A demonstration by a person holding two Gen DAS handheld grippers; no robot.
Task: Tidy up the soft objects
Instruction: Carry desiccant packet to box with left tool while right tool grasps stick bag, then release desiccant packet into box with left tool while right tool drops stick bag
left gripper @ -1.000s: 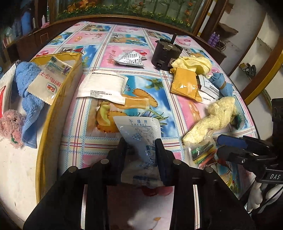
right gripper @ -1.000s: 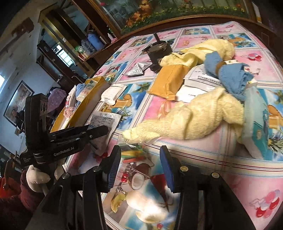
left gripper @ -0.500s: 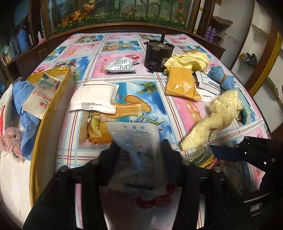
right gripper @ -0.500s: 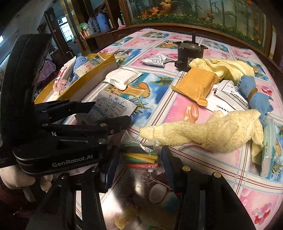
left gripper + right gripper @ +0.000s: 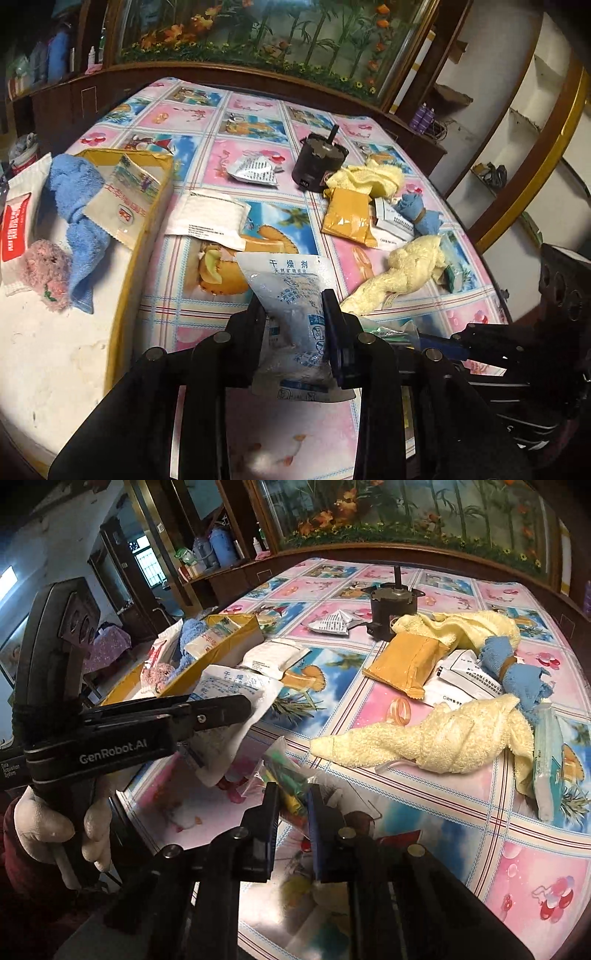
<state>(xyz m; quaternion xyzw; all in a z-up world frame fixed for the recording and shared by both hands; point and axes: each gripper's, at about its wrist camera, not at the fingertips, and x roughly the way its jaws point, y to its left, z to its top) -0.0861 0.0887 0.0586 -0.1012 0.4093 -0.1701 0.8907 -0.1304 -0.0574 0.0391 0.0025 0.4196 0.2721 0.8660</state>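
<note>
The right hand-held gripper [image 5: 292, 805] has just clenched on the bag of coloured sticks [image 5: 286, 782] beside the yellow towel [image 5: 424, 738], ready to lift, while the left hand-held gripper [image 5: 293, 314] grips its white packet [image 5: 295, 295].

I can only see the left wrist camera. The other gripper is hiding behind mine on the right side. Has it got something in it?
Observer: Yes. The right wrist view shows the right gripper with its jaws shut on a clear bag of coloured sticks.
Operator: Who is holding my gripper?
Observer: A hand in a white glove is wrapped round the handle of the left gripper, the one pinching your desiccant packet.
Operator: Is there any writing on it?
Observer: Yes, white lettering on its side reads GenRobot.AI.
</note>
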